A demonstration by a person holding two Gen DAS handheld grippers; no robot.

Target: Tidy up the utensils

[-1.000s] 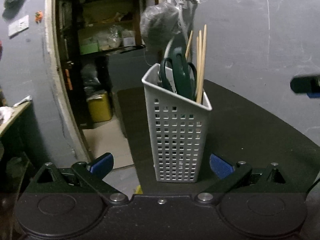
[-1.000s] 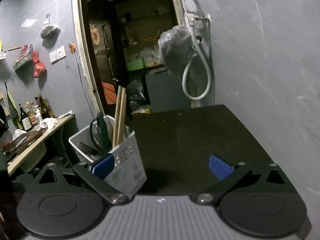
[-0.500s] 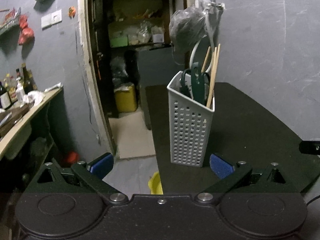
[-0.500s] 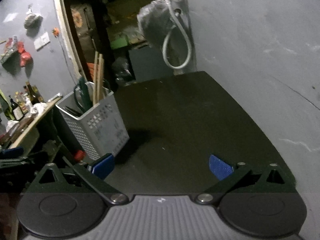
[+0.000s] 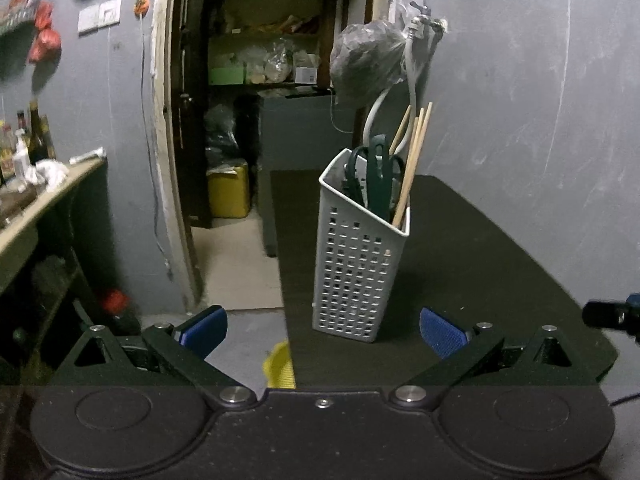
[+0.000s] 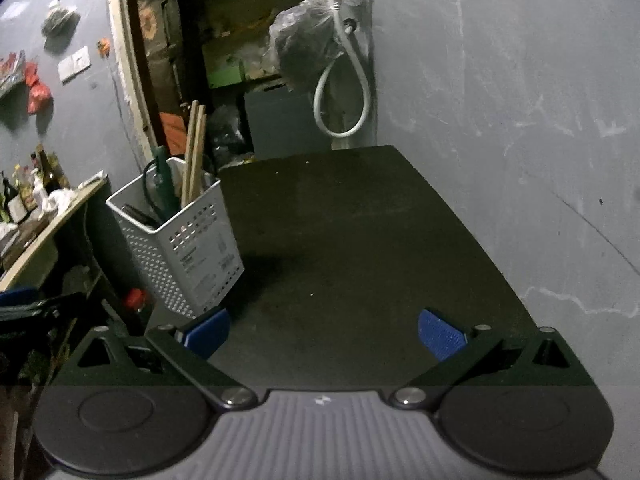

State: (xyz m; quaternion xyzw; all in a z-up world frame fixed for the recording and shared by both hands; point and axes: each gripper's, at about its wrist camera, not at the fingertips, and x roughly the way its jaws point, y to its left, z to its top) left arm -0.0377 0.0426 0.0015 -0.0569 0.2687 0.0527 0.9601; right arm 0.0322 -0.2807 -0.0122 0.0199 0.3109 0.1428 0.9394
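Note:
A white perforated utensil holder (image 5: 358,268) stands upright near the left edge of the black table (image 5: 480,264). It holds green-handled scissors (image 5: 378,178) and wooden chopsticks (image 5: 414,164). My left gripper (image 5: 322,332) is open and empty, a short way in front of the holder. In the right wrist view the holder (image 6: 188,244) stands at the left, with the chopsticks (image 6: 194,152) sticking up. My right gripper (image 6: 324,334) is open and empty over the table's near edge (image 6: 360,260).
A grey wall (image 5: 540,120) bounds the table at the right. A hose and a bagged object (image 5: 368,64) hang behind the table. An open doorway (image 5: 256,120) to a store room lies to the left, with a cluttered counter (image 5: 36,200) and floor below.
Both grippers have drawn back from the holder. The left gripper, whose fingers stood on either side of the holder, is now farther away. The holder stays put.

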